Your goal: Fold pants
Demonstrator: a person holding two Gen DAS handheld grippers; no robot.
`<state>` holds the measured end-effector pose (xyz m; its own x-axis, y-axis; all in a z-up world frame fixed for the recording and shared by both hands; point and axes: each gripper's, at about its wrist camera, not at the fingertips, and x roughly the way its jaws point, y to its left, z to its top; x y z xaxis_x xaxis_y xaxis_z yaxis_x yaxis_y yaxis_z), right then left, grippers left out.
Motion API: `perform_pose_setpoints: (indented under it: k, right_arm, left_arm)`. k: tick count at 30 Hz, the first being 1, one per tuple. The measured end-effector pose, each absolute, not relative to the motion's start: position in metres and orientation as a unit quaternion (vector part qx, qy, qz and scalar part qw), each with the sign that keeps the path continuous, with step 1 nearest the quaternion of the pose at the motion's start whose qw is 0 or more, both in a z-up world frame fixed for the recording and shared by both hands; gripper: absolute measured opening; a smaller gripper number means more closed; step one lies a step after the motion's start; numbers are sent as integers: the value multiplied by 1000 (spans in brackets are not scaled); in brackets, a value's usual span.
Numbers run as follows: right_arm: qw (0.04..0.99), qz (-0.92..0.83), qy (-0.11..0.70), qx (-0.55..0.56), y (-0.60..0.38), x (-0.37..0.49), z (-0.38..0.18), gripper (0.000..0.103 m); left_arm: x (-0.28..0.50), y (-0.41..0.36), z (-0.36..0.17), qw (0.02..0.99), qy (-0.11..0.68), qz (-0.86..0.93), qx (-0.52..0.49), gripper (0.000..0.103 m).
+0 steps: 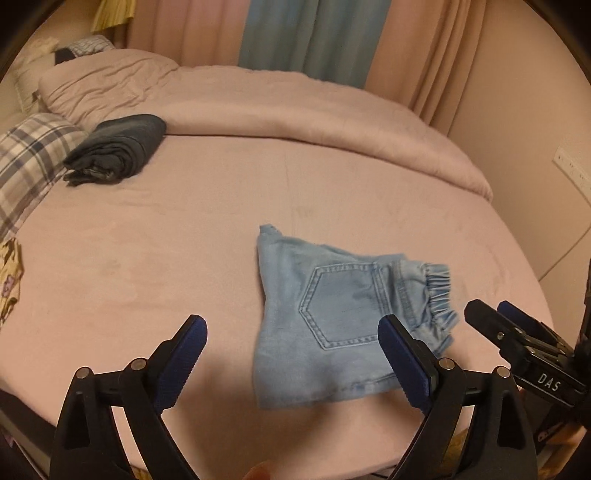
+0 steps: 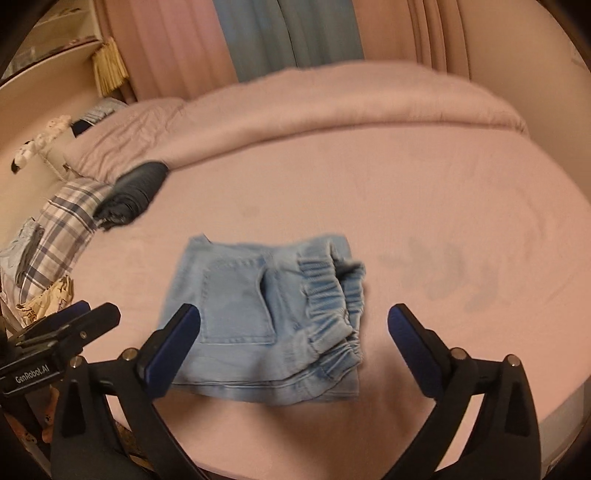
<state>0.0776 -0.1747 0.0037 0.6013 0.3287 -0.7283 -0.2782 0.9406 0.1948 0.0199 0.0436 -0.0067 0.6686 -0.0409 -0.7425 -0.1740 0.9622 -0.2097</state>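
Light blue denim pants [image 1: 325, 317] lie folded into a small square on the pink bed sheet [image 1: 147, 258], back pocket up, elastic waistband at the right. In the left wrist view my left gripper [image 1: 293, 332] hovers above the fold's near edge, jaws wide open and empty. The right gripper [image 1: 495, 317] shows at the right of that view. In the right wrist view the same pants [image 2: 266, 317] sit below my right gripper [image 2: 295, 325], which is open with nothing between its blue pads. The left gripper [image 2: 88, 314] appears at the left there.
A dark folded garment [image 1: 118, 147] rests at the far left of the bed beside a plaid pillow [image 1: 26, 162]. A pink duvet [image 1: 295, 107] is bunched along the far side. Curtains [image 1: 295, 33] hang behind; a wall [image 1: 535, 129] stands at the right.
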Motion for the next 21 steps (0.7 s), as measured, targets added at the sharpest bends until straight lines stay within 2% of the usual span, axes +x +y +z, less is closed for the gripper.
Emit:
perform_pose_setpoints:
  k: [6, 21]
  right_arm:
    - [898, 180, 401, 26, -159, 66, 21, 102]
    - [895, 180, 409, 3, -139, 50, 14, 102]
  left_arm:
    - [14, 42, -14, 900, 411, 55, -130, 94]
    - [-1, 40, -24, 890, 429, 61, -141, 94]
